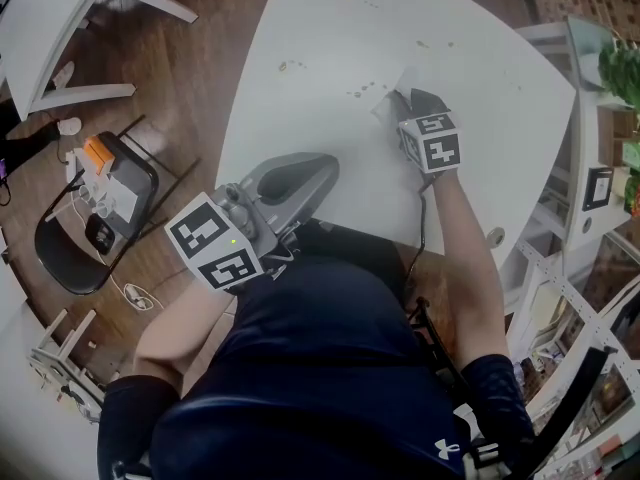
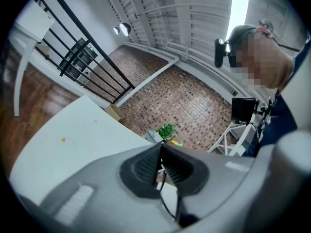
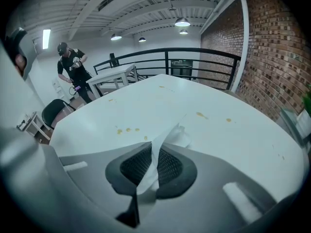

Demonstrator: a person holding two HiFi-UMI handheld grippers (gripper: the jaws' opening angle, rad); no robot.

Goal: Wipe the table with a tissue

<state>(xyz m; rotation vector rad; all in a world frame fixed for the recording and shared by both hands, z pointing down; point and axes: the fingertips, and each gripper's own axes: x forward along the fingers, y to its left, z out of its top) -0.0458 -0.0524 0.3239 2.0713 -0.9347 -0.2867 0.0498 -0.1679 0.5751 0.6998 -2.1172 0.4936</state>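
My right gripper (image 1: 402,99) is shut on a white tissue (image 1: 386,92) and points steeply down at the white table (image 1: 330,118). In the right gripper view the tissue (image 3: 178,135) runs up between the pads and fans out onto the tabletop in front of the right gripper (image 3: 154,145). Small yellow-brown stains (image 3: 127,129) lie just beyond it, and others (image 3: 201,115) sit farther right; the head view shows stains (image 1: 361,91) beside the tissue. My left gripper (image 1: 322,165) hovers at the table's near edge, roughly level. Its jaws meet at the tips, the left gripper (image 2: 161,148) holding nothing.
A black chair (image 1: 95,208) loaded with small items stands on the wooden floor at the left, near a second white table (image 1: 50,18). White shelving (image 1: 590,168) with a green plant (image 1: 620,68) flanks the right edge. A person (image 3: 73,69) stands beyond the table by a black railing (image 3: 194,57).
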